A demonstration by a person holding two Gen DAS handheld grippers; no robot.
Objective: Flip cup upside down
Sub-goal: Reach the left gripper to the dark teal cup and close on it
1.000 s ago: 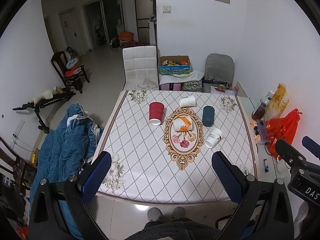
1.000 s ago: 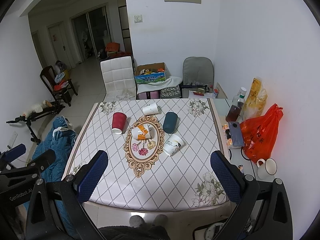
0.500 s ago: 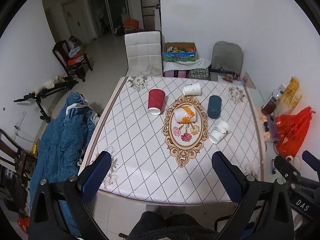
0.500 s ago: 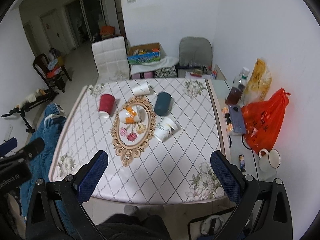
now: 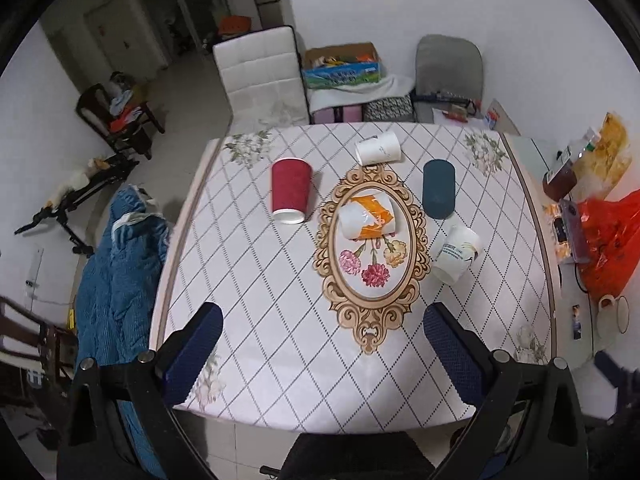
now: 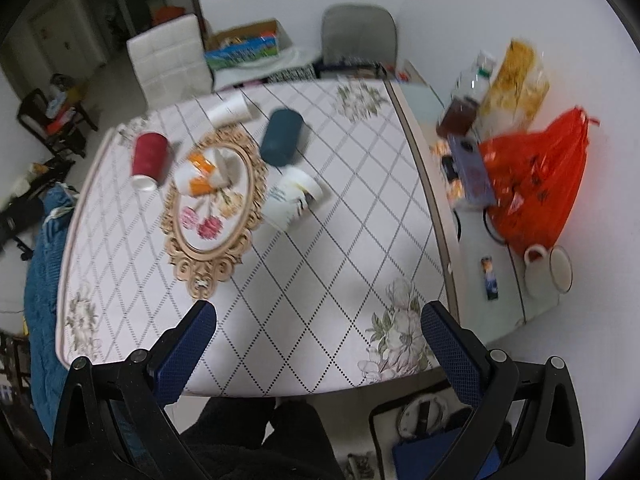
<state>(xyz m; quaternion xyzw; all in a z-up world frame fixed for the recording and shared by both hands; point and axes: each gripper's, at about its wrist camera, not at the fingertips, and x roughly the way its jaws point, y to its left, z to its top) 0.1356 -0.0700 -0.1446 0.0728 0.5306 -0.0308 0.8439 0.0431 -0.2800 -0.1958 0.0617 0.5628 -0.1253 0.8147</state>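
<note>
Several cups lie on their sides on a table (image 5: 280, 340) with a diamond-pattern cloth: a red cup (image 5: 291, 191) (image 6: 149, 159), a plain white cup (image 5: 378, 149) (image 6: 230, 110), a white-and-orange cup (image 5: 369, 216) (image 6: 200, 177), a dark teal cup (image 5: 438, 194) (image 6: 281, 136) and a white printed cup (image 5: 457, 253) (image 6: 293, 197). My left gripper (image 5: 320, 350) is open and empty, high above the table's near edge. My right gripper (image 6: 318, 344) is open and empty, above the near right part of the table.
A side shelf right of the table holds an orange plastic bag (image 6: 536, 184), a bottle (image 6: 460, 116), a snack bag (image 6: 514, 80) and an enamel mug (image 6: 550, 274). A blue quilt (image 5: 116, 272) hangs at the left. Chairs (image 5: 260, 76) stand behind the table.
Both grippers have moved forward and tilted down toward the table, so the cups look larger. The right view has swung toward the right side. No cup has moved.
</note>
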